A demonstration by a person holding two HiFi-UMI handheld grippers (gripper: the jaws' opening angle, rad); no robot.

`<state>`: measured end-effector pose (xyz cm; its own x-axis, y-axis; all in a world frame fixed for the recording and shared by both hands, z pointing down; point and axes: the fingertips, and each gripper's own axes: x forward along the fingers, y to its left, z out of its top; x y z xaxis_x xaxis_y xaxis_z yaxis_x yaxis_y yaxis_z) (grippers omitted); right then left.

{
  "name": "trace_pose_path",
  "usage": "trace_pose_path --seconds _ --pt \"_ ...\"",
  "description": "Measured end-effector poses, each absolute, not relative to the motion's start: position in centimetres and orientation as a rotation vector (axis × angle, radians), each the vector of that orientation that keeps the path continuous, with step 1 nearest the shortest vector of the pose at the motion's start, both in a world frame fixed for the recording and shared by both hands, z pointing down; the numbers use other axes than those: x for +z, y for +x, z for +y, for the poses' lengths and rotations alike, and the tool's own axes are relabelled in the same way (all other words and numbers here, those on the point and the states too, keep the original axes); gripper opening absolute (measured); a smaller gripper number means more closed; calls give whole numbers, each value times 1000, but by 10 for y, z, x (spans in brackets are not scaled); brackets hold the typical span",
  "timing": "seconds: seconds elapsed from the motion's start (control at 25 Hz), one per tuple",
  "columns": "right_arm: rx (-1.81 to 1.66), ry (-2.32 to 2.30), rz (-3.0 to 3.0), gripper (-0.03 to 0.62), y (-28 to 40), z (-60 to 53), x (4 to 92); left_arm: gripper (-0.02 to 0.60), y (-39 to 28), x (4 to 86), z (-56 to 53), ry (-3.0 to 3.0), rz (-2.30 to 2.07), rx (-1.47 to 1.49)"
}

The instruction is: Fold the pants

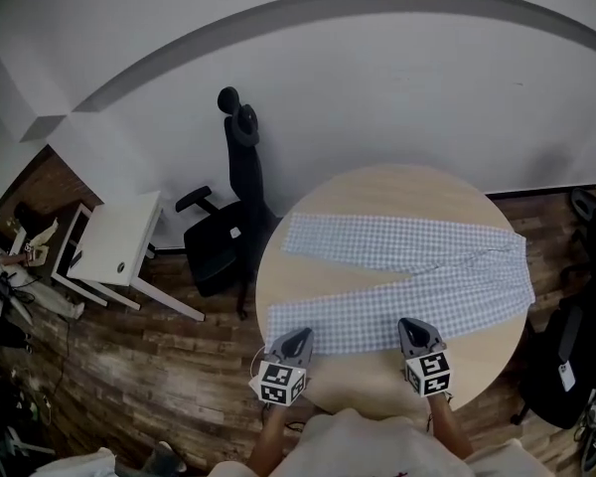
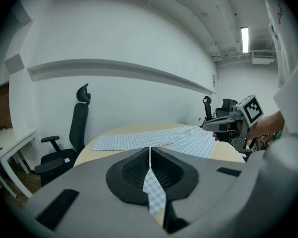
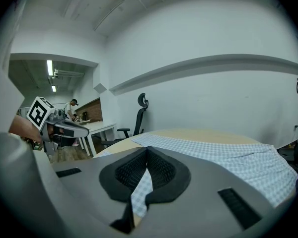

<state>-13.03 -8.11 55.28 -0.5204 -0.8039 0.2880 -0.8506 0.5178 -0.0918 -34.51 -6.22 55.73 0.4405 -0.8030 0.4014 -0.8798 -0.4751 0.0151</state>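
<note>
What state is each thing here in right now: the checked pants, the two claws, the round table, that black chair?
pants: spread flat, not yet folded, legs splayed apart, near edge pinched in two places.
left claw: shut on the pants' near edge.
right claw: shut on that same edge.
round table: bearing the pants.
office chair: upright, nobody in it, beside the table.
</note>
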Motion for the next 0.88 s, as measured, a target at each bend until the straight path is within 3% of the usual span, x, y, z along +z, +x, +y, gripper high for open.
trace_pose_path --seconds 0.88 --pt "278 1462 -2405 29 -206 -190 556 38 -456 584 -207 2540 -1321 509"
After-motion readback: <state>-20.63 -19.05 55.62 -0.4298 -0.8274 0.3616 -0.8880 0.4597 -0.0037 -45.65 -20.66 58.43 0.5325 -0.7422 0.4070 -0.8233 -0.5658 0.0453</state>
